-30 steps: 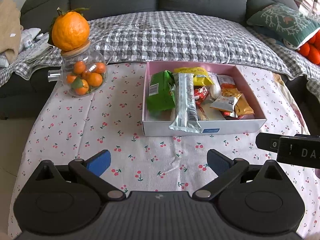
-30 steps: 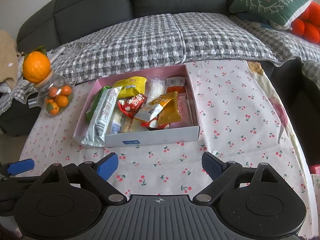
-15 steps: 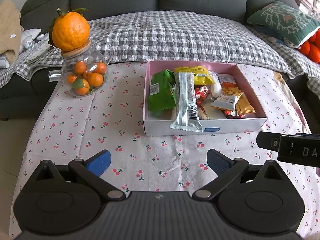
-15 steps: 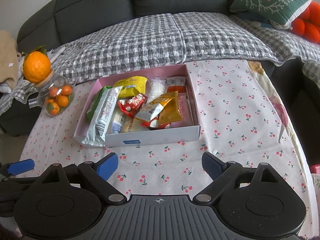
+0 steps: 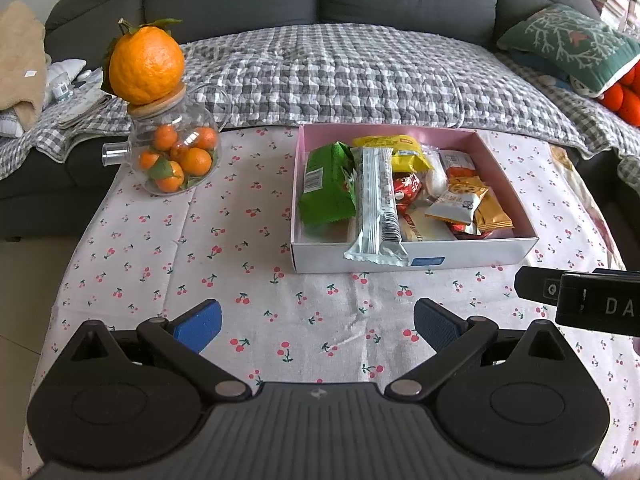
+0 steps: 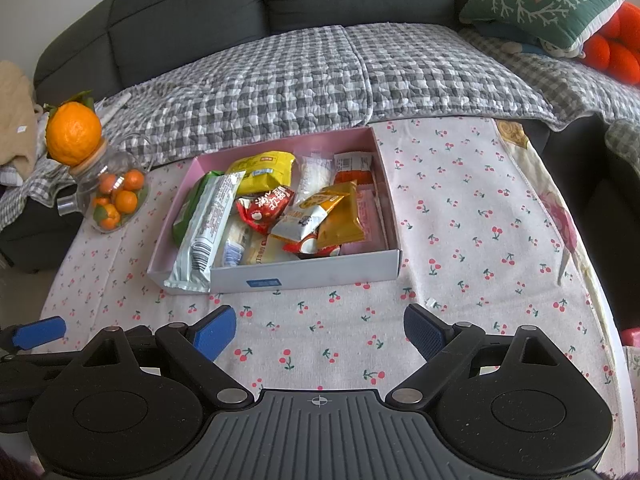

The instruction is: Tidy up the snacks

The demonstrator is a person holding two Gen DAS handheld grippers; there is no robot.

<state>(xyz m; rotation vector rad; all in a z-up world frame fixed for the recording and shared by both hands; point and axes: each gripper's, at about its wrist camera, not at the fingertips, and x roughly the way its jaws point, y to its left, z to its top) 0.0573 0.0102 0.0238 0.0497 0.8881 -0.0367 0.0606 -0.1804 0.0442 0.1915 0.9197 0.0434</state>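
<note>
A shallow pink box [image 5: 504,168] [image 6: 386,196] sits on the cherry-print tablecloth, packed with several snack packets. A long silver wrapper [image 5: 378,208] [image 6: 208,224] overhangs its near wall, with a green bag [image 5: 326,184] to its left. Yellow [image 6: 262,168], red [image 6: 262,208] and orange [image 6: 340,216] packets lie further right. My left gripper [image 5: 318,322] hovers open over bare cloth in front of the box, nothing between its blue pads. My right gripper [image 6: 318,330] is likewise open and empty, a little nearer than the box's front wall.
A glass jar of small oranges [image 5: 176,156] [image 6: 114,196] with a large orange [image 5: 146,66] on its lid stands at the table's back left. A sofa with a checked quilt [image 5: 340,72] runs behind the table. A green cushion [image 6: 540,0] lies at the back right.
</note>
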